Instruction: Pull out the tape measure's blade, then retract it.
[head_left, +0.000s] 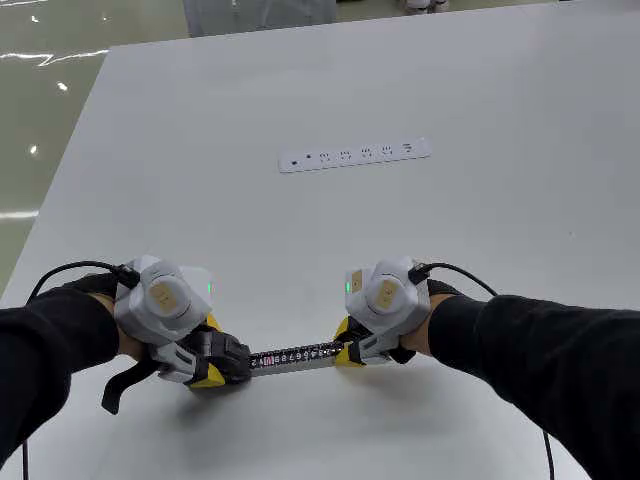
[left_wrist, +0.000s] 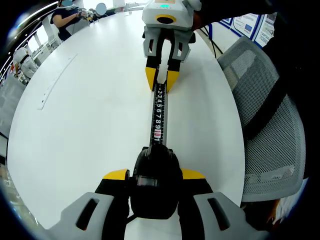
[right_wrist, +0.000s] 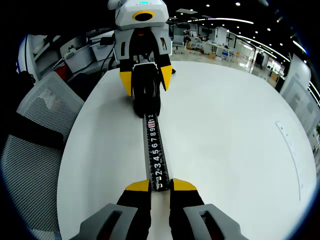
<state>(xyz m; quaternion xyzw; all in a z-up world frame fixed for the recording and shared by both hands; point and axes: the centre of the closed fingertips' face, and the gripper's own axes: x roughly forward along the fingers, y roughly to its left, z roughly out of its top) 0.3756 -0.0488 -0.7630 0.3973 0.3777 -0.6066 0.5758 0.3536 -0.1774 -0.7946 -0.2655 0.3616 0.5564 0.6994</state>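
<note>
A black tape measure case (left_wrist: 156, 172) sits between yellow-tipped fingers, with my left gripper (head_left: 212, 362) shut on it at the table's near edge. Its black blade (head_left: 296, 355) with white numbers runs right, out to about twelve centimetres, low over the white table (head_left: 330, 220). My right gripper (head_left: 344, 353) is shut on the blade's end. In the right gripper view the blade (right_wrist: 152, 157) leads from my right gripper (right_wrist: 160, 186) to the case (right_wrist: 146, 85) held by the left gripper (right_wrist: 145, 77). The left gripper view has the blade (left_wrist: 158, 112) reaching the right gripper (left_wrist: 160, 80).
A white power strip (head_left: 354, 155) lies flat further back on the table. A grey mesh chair (left_wrist: 272, 125) stands beside the table, close to me. Cables trail from both grippers. Other desks and a person are far off in the room.
</note>
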